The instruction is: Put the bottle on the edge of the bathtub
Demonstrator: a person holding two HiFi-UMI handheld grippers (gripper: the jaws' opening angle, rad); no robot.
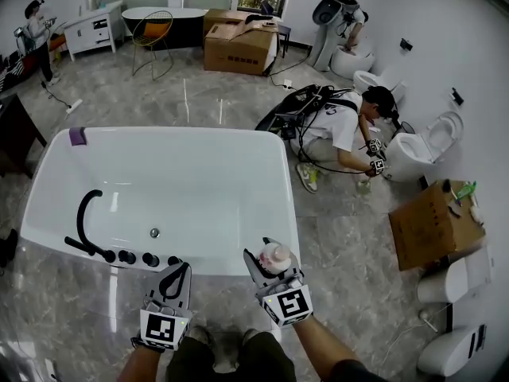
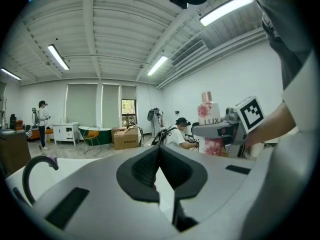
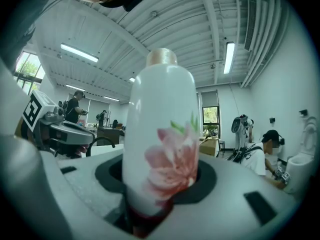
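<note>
A white bottle (image 1: pixel 277 253) printed with a pink flower stands upright in my right gripper (image 1: pixel 273 264), whose jaws are shut on its lower body. In the right gripper view the bottle (image 3: pixel 161 129) fills the middle, its cap at the top. It hangs over the near right corner of the white bathtub (image 1: pixel 288 205). My left gripper (image 1: pixel 176 272) is by the tub's near rim, its jaws shut on nothing. From the left gripper view the closed tips (image 2: pixel 159 153) point forward, and the bottle (image 2: pixel 210 121) shows to the right.
A black faucet (image 1: pixel 86 213) and knobs (image 1: pixel 127 256) sit on the tub's near left rim; a purple object (image 1: pixel 77 136) lies on its far left corner. A person (image 1: pixel 342 126) crouches beside a toilet (image 1: pixel 429 142). A cardboard box (image 1: pixel 433 223) stands at right.
</note>
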